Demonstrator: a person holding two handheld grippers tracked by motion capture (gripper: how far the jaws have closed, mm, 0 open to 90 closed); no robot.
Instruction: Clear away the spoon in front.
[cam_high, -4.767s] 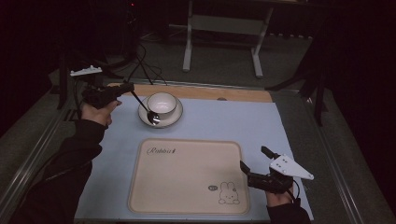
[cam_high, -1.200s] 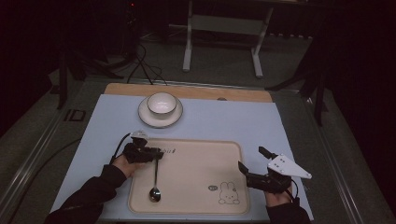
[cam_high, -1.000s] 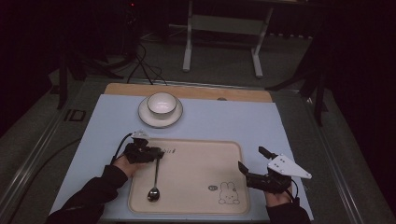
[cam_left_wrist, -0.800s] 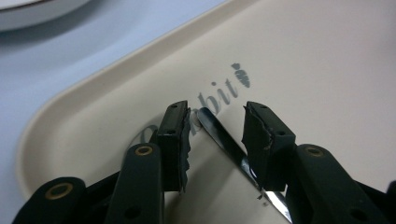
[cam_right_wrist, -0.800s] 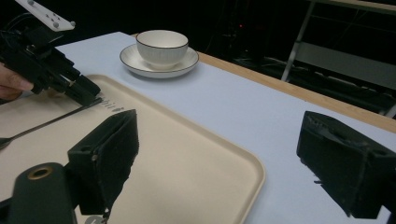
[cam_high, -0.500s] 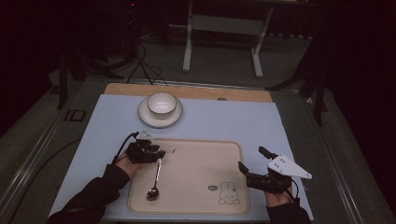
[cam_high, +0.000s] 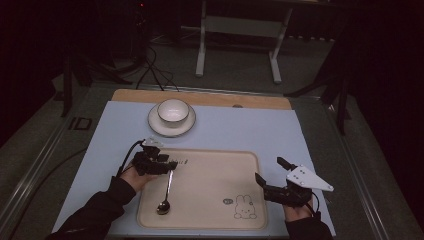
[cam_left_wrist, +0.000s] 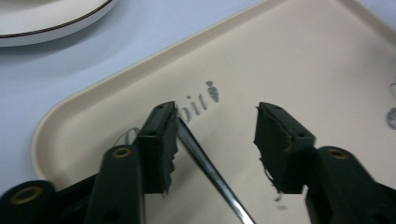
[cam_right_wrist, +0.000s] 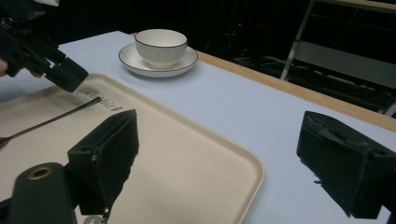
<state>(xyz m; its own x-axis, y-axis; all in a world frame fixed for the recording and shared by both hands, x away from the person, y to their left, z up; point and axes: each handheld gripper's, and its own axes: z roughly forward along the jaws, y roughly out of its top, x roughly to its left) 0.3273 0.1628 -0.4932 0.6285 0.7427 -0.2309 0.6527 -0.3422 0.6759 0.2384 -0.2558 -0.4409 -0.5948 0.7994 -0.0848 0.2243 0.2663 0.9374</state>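
The spoon's (cam_high: 165, 196) handle tip was hidden behind the released left tongs (cam_high: 172, 165); one tray (cam_high: 210, 165), cup (cam_high: 173, 112), saucer (cam_high: 155, 127); right tongs (cam_high: 270, 172) gaped.

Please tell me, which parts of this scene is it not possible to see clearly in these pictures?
- Spoon: bowl end cut off by the bottom edge in the left gripper view.
- Tray lettering: too small in the high view; partly behind a jaw in the left gripper view.
- Cup inside: hidden by its own wall in the right gripper view.
- Room beyond the table: too dark.
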